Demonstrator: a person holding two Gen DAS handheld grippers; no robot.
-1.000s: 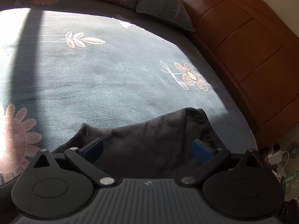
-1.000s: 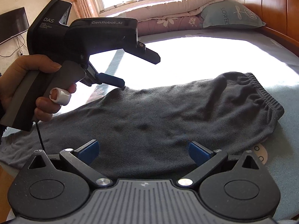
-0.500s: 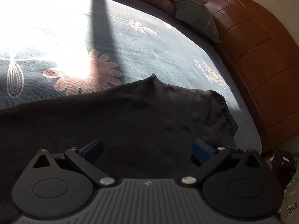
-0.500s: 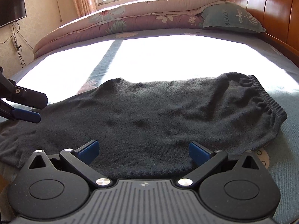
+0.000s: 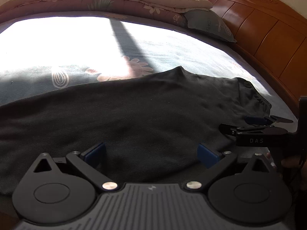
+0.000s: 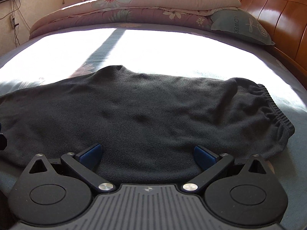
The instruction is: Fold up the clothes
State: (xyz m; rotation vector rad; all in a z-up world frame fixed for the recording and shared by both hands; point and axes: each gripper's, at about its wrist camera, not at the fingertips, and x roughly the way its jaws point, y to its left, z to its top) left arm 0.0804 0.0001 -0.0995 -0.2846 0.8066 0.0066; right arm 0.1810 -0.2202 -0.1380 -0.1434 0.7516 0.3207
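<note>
Trousers of dark knit lie flat across a sunlit bed, elastic waistband toward the wooden headboard. The right claw hovers wide apart over the garment's near edge, gripping nothing. The left claw, equally wide and empty, hangs over the near edge further along the legs.

"DAS" — right gripper; "FLOWERS" — pillow.
</note>
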